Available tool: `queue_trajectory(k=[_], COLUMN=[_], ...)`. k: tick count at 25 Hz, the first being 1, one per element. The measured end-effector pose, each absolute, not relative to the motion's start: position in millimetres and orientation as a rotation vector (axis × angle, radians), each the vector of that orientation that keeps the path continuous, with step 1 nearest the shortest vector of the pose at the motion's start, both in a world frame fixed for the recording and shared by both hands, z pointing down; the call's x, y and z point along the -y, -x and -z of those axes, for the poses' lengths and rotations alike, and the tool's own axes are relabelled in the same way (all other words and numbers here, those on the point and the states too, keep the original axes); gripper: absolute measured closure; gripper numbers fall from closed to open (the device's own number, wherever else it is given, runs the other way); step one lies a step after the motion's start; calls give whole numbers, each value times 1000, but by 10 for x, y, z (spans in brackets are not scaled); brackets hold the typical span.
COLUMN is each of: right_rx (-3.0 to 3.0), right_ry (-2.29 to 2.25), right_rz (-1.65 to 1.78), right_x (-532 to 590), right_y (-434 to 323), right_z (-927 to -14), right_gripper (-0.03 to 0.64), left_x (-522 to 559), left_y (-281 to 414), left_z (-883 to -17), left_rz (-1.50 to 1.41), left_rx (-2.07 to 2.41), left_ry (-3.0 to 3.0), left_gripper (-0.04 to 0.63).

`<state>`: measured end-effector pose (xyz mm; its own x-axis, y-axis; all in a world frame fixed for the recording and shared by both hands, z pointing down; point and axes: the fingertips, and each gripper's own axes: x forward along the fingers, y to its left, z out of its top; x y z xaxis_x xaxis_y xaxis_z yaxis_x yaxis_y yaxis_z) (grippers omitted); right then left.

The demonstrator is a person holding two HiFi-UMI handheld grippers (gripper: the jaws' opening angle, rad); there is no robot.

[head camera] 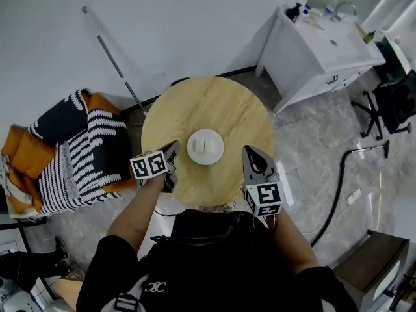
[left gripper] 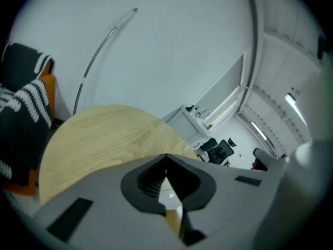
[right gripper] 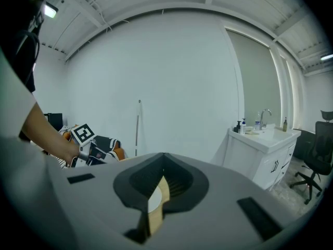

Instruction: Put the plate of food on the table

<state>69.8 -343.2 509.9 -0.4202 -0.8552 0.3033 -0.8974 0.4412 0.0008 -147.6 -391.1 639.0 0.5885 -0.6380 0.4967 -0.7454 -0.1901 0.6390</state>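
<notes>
A white plate (head camera: 205, 146) with pale pieces of food rests near the middle of the round wooden table (head camera: 195, 103). My left gripper (head camera: 173, 149) hovers over the table's near left part, just left of the plate and apart from it, with its jaws shut and empty. On the other side, my right gripper (head camera: 249, 152) sits just right of the plate, its jaws closed to a point with nothing held. In the left gripper view only a white sliver of the plate (left gripper: 169, 194) shows behind the closed jaws. The right gripper view likewise shows a sliver of the plate (right gripper: 154, 198).
A seat with a black-and-white striped cover and orange cushions (head camera: 71, 148) stands left of the table. A thin metal rod (head camera: 114, 60) leans against the wall. A white sink cabinet (head camera: 325, 44) and a black office chair (head camera: 390, 103) stand at the back right. A dark hose (head camera: 338, 187) lies on the floor.
</notes>
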Motion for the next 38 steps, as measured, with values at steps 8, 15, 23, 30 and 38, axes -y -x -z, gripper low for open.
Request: queue_trajectory(k=[8, 15, 23, 30, 38], right_rx=[2458, 2512, 2516, 2530, 2536], right_ry=[-1531, -1508, -1481, -1508, -1482], right_rz=[-231, -202, -220, -215, -212], right_x=[3543, 3578, 3561, 3612, 3639], right_y=[-633, -556, -473, -464, -352], right_z=[-5006, -4896, -4918, -4878, -4880], right_gripper=[611, 611, 611, 611, 611], left_x=[3756, 3613, 3562, 3503, 3511], left_y=[1502, 1402, 1350, 1273, 1188], left_z=[-5515, -5006, -4893, -5002, -5005], left_rz=[-145, -86, -54, -142, -126], left_rx=[1172, 1206, 1156, 1154, 1116], left_ry=[-2277, -2399, -2400, -2428, -2411], left_gripper=[589, 589, 589, 589, 589])
